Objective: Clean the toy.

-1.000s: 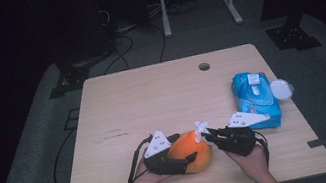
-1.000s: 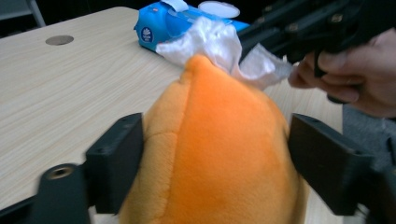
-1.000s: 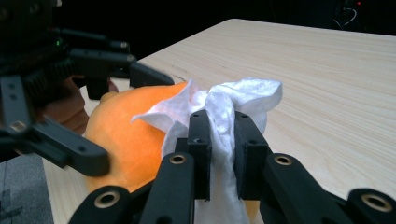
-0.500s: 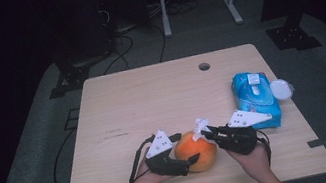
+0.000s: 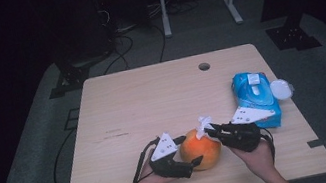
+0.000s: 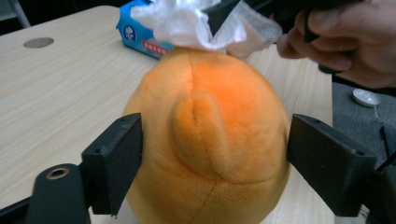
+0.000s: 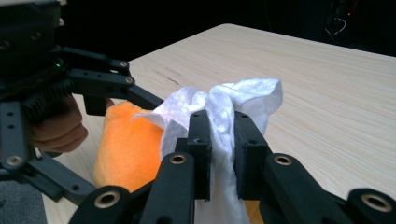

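Observation:
An orange plush fruit sits near the table's front edge. My left gripper reaches in from its left, one jaw on each side. In the left gripper view the fruit fills the gap of that gripper. The jaws have just been closing, and both pads lie against the soft sides. My right gripper comes in from the right, shut on a crumpled white wipe. In its own view, the right gripper pinches the wipe over the fruit. The wipe rests on the fruit's top.
A blue pack of wipes lies at the table's right edge, just behind my right hand, with a white round lid beside it. The wooden table has a cable hole at the back. Dark floor and cables surround it.
Both hands stay almost where they were. The wipe remains on the fruit's top, and the fruit shows slightly more to the right of the left gripper.

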Demonstrator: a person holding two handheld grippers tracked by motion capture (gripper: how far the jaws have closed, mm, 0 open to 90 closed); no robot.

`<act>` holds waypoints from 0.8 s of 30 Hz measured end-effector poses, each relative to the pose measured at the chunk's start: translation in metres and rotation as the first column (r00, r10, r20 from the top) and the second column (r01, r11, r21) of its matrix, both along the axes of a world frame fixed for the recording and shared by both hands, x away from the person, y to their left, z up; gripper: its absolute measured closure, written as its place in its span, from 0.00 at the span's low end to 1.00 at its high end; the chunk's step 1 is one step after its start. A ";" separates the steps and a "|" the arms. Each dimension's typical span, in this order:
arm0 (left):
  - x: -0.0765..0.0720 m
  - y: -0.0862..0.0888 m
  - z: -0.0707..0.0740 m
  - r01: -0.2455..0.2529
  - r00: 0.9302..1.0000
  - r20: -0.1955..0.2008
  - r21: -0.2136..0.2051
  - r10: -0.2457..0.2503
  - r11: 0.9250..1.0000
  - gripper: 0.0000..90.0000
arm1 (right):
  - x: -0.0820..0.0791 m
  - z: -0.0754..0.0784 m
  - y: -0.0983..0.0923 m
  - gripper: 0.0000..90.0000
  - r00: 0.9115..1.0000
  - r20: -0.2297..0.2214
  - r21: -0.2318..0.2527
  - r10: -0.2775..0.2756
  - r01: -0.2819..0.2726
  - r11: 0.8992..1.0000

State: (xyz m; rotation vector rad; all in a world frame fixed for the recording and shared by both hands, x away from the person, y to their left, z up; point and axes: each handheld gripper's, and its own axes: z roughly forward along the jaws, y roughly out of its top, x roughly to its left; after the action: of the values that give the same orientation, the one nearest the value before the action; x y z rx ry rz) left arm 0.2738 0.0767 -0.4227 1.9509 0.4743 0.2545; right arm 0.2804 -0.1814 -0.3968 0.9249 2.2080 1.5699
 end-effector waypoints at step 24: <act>0.011 0.019 -0.002 -0.138 0.990 -0.013 -0.063 0.138 0.988 0.38 | 0.000 -0.009 0.012 0.87 1.000 -0.017 0.027 0.014 -0.014 1.000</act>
State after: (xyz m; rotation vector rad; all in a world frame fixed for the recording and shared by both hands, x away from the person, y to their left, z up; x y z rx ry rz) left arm 0.2845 0.0957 -0.4244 1.8605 0.6176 0.3153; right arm 0.2799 -0.1698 -0.4058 0.9356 2.2146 1.6072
